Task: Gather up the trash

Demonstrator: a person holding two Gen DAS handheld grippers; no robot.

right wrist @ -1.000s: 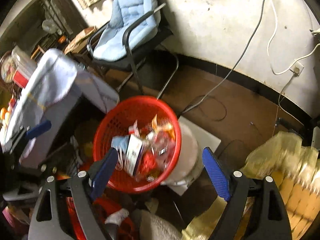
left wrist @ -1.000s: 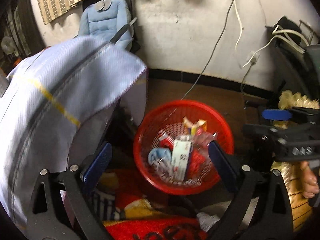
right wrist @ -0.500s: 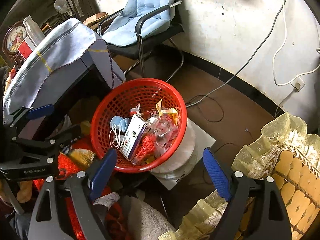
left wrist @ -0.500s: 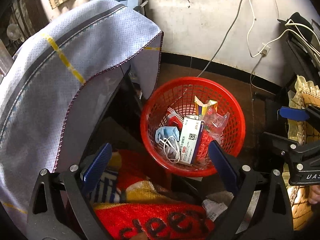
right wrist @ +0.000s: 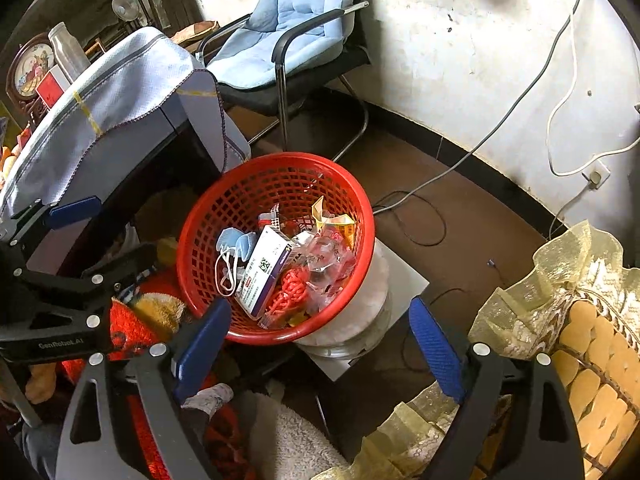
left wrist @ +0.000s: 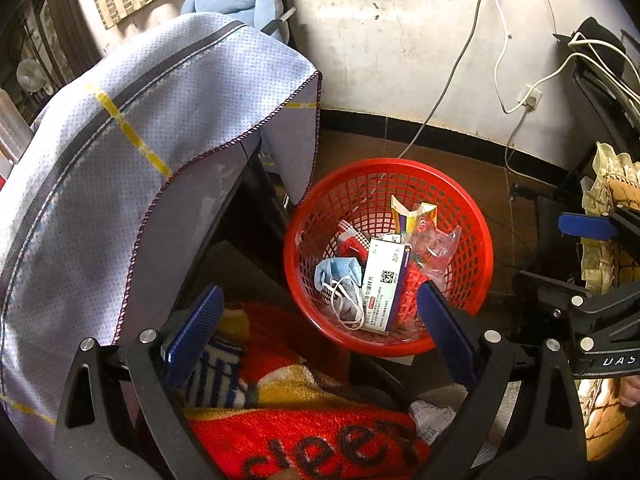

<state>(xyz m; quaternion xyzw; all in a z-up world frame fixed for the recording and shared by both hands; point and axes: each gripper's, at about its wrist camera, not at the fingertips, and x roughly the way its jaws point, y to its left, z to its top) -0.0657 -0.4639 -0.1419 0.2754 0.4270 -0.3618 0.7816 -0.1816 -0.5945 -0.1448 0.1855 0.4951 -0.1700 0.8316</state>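
Observation:
A red mesh basket (left wrist: 360,192) (right wrist: 362,208) holds trash: a white medicine box (left wrist: 382,280) (right wrist: 264,268), a blue face mask (left wrist: 336,274) (right wrist: 236,242), clear wrappers (left wrist: 436,244) and a yellow wrapper (right wrist: 334,220). It rests on a white round container (right wrist: 360,324). My left gripper (left wrist: 318,292) (right wrist: 120,228) hovers open above the basket's near left side, nothing between its fingers. My right gripper (right wrist: 320,308) (left wrist: 542,252) is open and empty too, above the basket's near rim.
A table under a pale blue cloth (left wrist: 140,160) (right wrist: 120,92) stands left of the basket. A blue cushioned chair (right wrist: 288,28) is behind. Red patterned fabric (left wrist: 312,440) lies below. Gold lace-covered furniture (right wrist: 560,340) is on the right. Cables (right wrist: 420,216) cross the brown floor.
Both views have steadied from blur and pulled back a little. The basket sits lower right in the left view. Both grippers stayed open and empty.

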